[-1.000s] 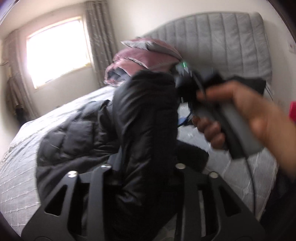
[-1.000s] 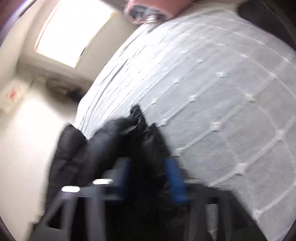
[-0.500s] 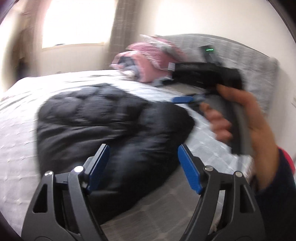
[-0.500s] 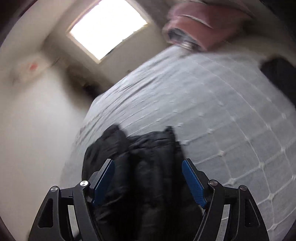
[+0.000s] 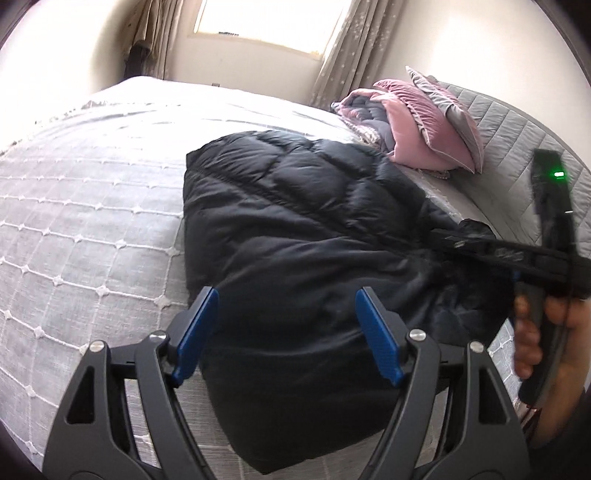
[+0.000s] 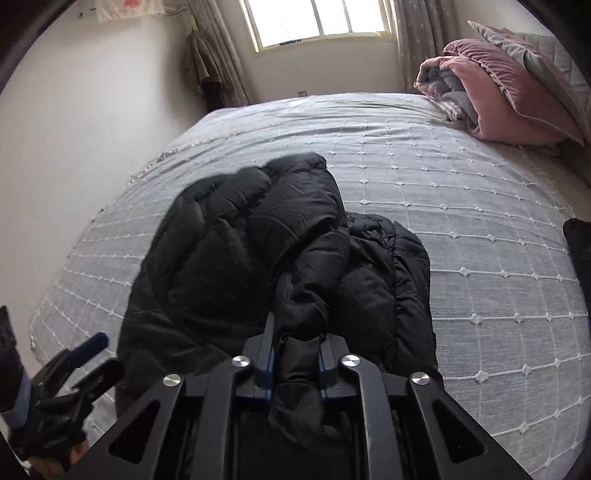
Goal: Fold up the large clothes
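Observation:
A black puffer jacket (image 5: pixel 295 229) lies bunched on the grey quilted bed (image 5: pixel 81 192); it also shows in the right wrist view (image 6: pixel 236 258). My left gripper (image 5: pixel 286 332) is open and empty, hovering just above the jacket's near edge. My right gripper (image 6: pixel 295 350) is shut on a fold of the jacket near its right side; it shows from the side in the left wrist view (image 5: pixel 461 243). The left gripper shows at the lower left of the right wrist view (image 6: pixel 74 365).
Pink and grey pillows and folded bedding (image 5: pixel 417 114) are stacked against the grey padded headboard (image 5: pixel 517 133). A window with curtains (image 6: pixel 317 18) is on the far wall. A dark object (image 6: pixel 580 251) sits at the bed's right edge.
My left gripper let go of the jacket, opened and pulled back. My right gripper opened, then shut again on a fold of the jacket, which now lies lower on the bed.

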{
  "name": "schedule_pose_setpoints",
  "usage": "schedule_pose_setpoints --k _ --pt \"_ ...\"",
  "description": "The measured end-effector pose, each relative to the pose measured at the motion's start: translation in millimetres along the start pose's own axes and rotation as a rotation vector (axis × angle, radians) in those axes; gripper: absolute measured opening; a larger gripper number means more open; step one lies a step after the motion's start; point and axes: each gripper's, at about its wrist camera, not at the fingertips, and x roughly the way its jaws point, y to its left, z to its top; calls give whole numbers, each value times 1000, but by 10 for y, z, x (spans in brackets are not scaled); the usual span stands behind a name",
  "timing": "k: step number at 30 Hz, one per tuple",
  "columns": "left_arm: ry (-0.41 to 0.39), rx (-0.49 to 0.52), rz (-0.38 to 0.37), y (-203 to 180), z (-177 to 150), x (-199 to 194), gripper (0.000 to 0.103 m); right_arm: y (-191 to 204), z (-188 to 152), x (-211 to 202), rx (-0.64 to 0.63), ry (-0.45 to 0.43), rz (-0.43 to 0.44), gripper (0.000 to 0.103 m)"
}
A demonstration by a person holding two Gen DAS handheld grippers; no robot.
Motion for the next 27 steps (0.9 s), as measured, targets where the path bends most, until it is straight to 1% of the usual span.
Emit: schedule_pose_setpoints --k 4,5,8,12,13,17,20,21,24,27 --pt "22 -22 9 124 27 81 77 31 -14 -227 -16 -41 11 11" --pt "31 -36 3 161 24 93 77 59 -24 -338 -14 -44 10 11" --pt "48 -62 -7 238 3 96 77 -74 -56 -381 15 -32 -9 11" --pt "85 -74 8 308 -32 200 77 -389 -138 -296 110 18 -20 11" --pt "98 -82 1 313 -40 234 77 -426 -151 -278 121 27 -19 11" --pt "146 -141 -56 355 -48 360 77 -657 -251 21 173 116 1 13" --pt "159 -150 -61 357 -78 386 79 -713 -314 150 195 154 12 15" --pt "162 -147 -52 354 -90 397 80 -722 -332 181 200 161 16 16" --pt "172 -156 -53 369 -91 422 80 -760 -368 268 213 173 26 17" --pt "174 -173 -54 396 -89 427 80 -806 -376 286 235 164 31 22"
